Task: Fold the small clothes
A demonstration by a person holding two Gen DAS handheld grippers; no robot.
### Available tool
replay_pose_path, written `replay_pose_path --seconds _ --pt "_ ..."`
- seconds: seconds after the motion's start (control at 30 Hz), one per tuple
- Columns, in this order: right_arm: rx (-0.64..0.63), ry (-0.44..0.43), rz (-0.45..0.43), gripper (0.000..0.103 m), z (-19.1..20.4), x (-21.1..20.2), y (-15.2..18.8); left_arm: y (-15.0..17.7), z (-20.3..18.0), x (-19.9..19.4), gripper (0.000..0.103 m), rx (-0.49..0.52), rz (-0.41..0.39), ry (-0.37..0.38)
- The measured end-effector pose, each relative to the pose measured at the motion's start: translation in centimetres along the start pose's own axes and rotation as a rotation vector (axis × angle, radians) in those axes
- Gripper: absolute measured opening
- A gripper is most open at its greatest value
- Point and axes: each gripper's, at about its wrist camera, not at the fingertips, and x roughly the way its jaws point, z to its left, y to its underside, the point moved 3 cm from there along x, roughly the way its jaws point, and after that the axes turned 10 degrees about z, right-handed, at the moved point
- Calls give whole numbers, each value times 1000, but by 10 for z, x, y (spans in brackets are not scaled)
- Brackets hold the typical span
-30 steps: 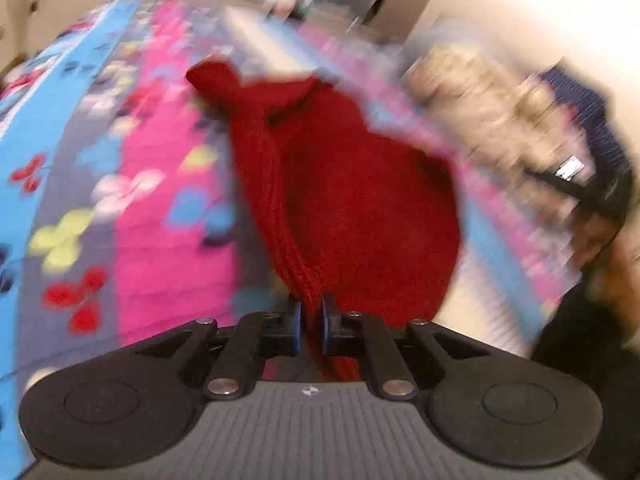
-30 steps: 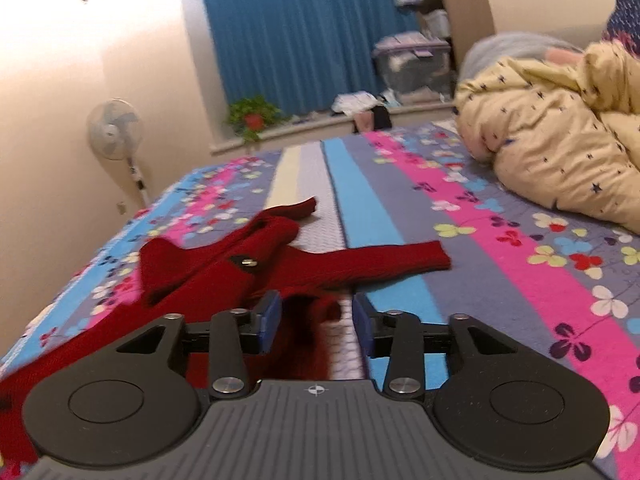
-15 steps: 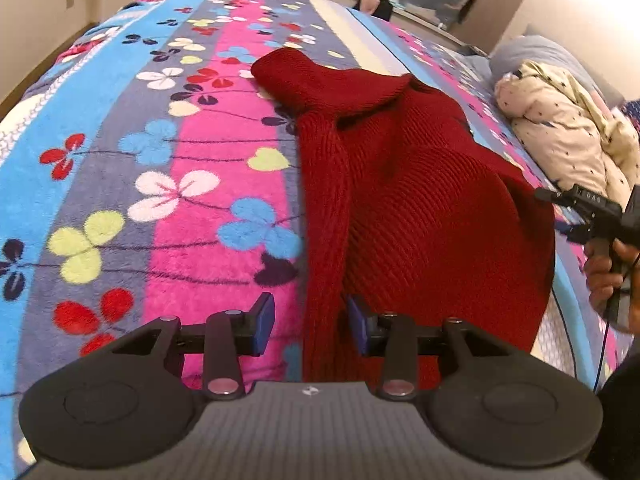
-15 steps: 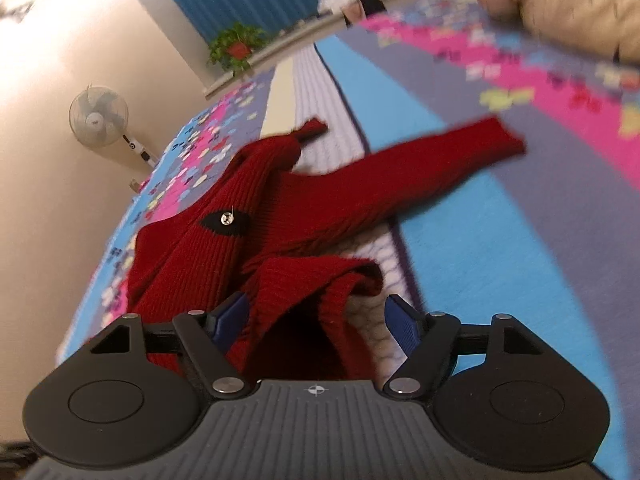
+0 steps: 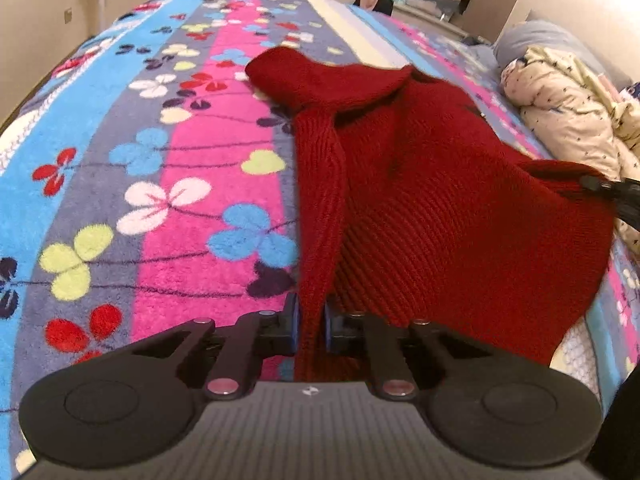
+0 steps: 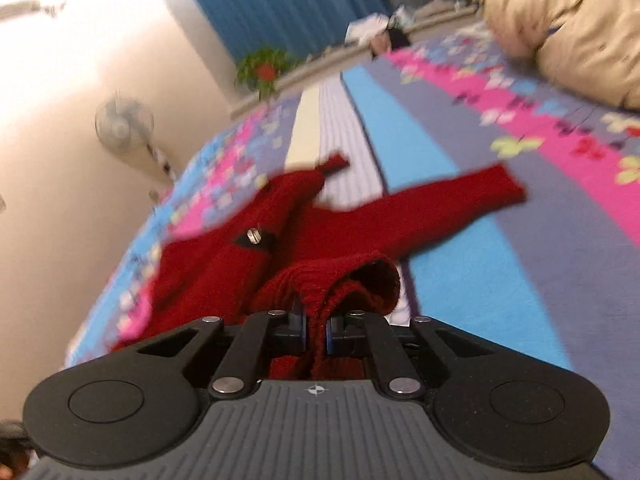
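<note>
Your sweater (image 5: 420, 200) lies on the bed (image 5: 160, 200); a quilt (image 5: 568, 112) sits right of it, a fan (image 6: 124, 124) left.

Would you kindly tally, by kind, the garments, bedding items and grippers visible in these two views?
Red knitted sweater: 1
Floral striped blanket: 1
Cream star-print duvet: 1
Grippers, left gripper and right gripper, each shut on the sweater: 2
Total: 5

Beyond the right tool (image 6: 317, 330), the fan (image 6: 124, 123), plant (image 6: 264, 70) and bedspread (image 6: 472, 216) smear with motion blur. Right of the left tool (image 5: 311, 328), the frame edge crops the beige quilt (image 5: 576, 120).
</note>
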Motion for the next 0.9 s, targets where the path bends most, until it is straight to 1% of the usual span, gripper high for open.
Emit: replay_pose_path --seconds 0.1,0.17,0.2,0.27,0.3,0.33,0.37,0.4,0.43,0.47,0.5,0.53,0.57,0.6,0.67,0.7,0.73,0.77,0.83,0.9 --pt "-24 62 -128 7 9 -72 15 2 -5 -17 11 1 -42 48" --pt "-2 104 -181 6 5 -114 34 7 -10 -30 11 0 -55 85" --pt "19 143 -194 6 2 -132 47 10 -14 -35 11 6 -52 98" --pt "45 232 -193 6 -5 -154 73 21 -21 -42 11 35 -29 119" --pt "66 283 -175 6 -9 -157 87 27 -26 -43 11 77 -16 92" --pt "76 337 -117 6 -14 -152 101 34 -32 -41 12 146 -2 37" --pt "58 380 -2 7 -19 -137 113 40 -38 -35 11 208 25 -19" --pt "27 398 134 7 -25 -116 125 45 -42 -26 11 246 64 -69" --pt "23 400 232 7 -33 -103 133 49 -42 -17 12 272 103 -109" --pt "34 400 306 8 -41 -93 139 51 -42 -9 15 290 142 -131" --pt "23 405 321 11 -43 -92 140 51 -42 -4 19 293 160 -145" --pt "-6 418 303 15 -43 -95 137 50 -41 -4 23 288 156 -149" --pt "-35 422 264 18 -42 -101 132 48 -42 -8 31 278 137 -152" --pt "-47 412 232 24 -42 -107 127 47 -42 -12 37 270 107 -152" --pt "-50 384 168 25 -42 -116 113 44 -45 -20 39 268 48 -162" --pt "-50 372 132 29 -44 -118 107 42 -46 -23 39 268 24 -159" --pt "-55 363 92 36 -47 -118 97 37 -46 -24 39 265 7 -154" --pt "-64 356 55 37 -47 -118 86 34 -47 -25 39 259 -8 -157" --pt "-67 329 -3 37 -50 -112 64 27 -49 -23 39 250 -32 -173" --pt "-78 285 -24 37 -52 -96 45 19 -52 -22 39 243 -60 -181"
